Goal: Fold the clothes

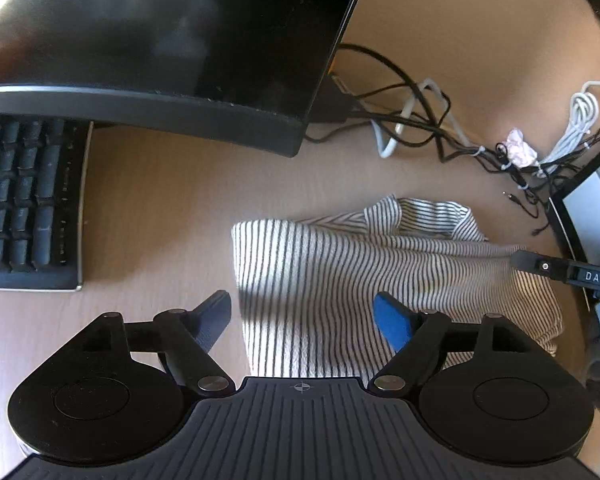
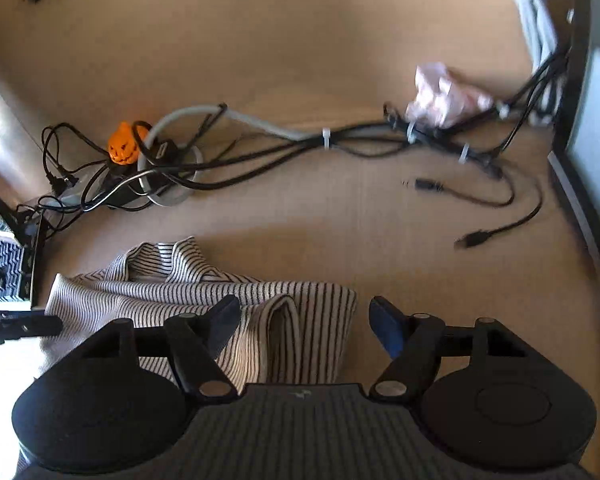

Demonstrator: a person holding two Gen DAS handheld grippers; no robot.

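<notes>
Open left gripper (image 1: pixel 302 320), striped garment (image 1: pixel 380 272) long axis crosswise

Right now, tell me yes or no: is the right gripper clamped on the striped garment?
No. The right gripper has its jaws wide apart above the striped garment, with nothing pinched between them.

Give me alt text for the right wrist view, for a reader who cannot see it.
The open right gripper hovers over the near right edge of a black-and-white striped knit garment lying rumpled on a tan wooden desk. Behind it lie tangled black cables, a small orange pumpkin figure and crumpled pink paper.
</notes>
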